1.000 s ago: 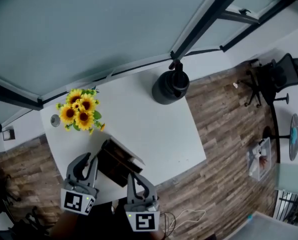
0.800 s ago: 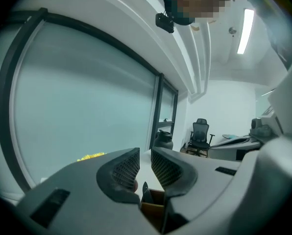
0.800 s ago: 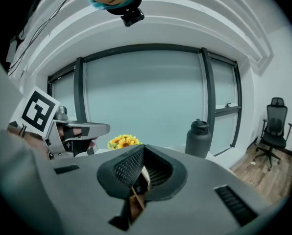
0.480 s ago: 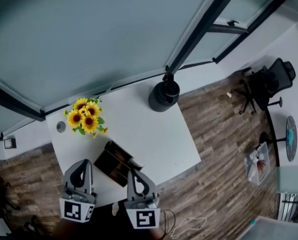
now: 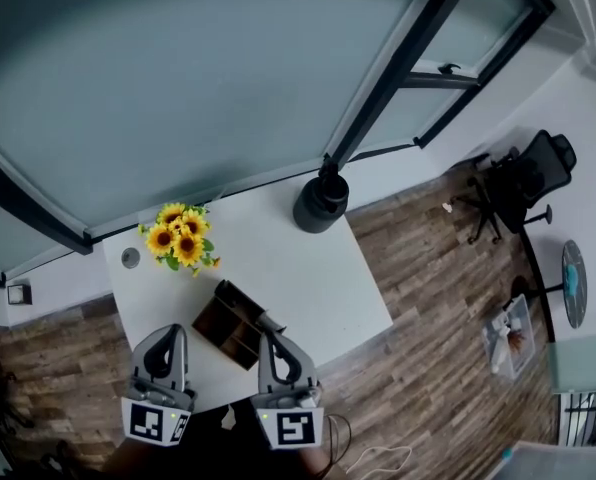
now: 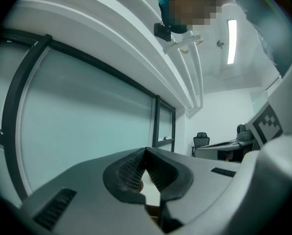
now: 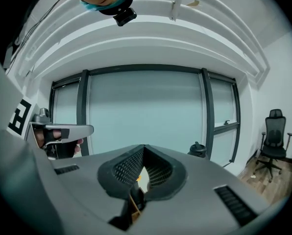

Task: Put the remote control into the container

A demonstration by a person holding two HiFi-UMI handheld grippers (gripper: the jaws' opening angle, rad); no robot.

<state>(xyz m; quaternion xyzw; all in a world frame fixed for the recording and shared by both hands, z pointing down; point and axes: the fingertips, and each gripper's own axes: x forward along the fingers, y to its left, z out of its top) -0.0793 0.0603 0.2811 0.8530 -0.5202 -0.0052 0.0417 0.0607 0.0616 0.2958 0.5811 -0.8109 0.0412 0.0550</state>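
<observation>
Hovering level over white table [image 5: 308,268], near edge, just short of brown container [image 5: 230,318] — left gripper [image 5: 174,330] and right gripper [image 5: 269,336] side by side, pointing far. Both jaw pairs closed tip to tip, nothing held. Remote control not discernible — container's inside dark, near corner covered by right gripper.

White table [image 5: 308,278]; yellow sunflowers [image 5: 181,243]; dark brown container [image 5: 233,323]; black jug [image 5: 320,205]; brown wood-grain floor [image 5: 428,298].

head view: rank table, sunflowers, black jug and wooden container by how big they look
1. table, by far the largest
2. container and sunflowers: they look about alike, and the container lies nearer the camera, so no ranking between them
3. black jug, the smallest
</observation>
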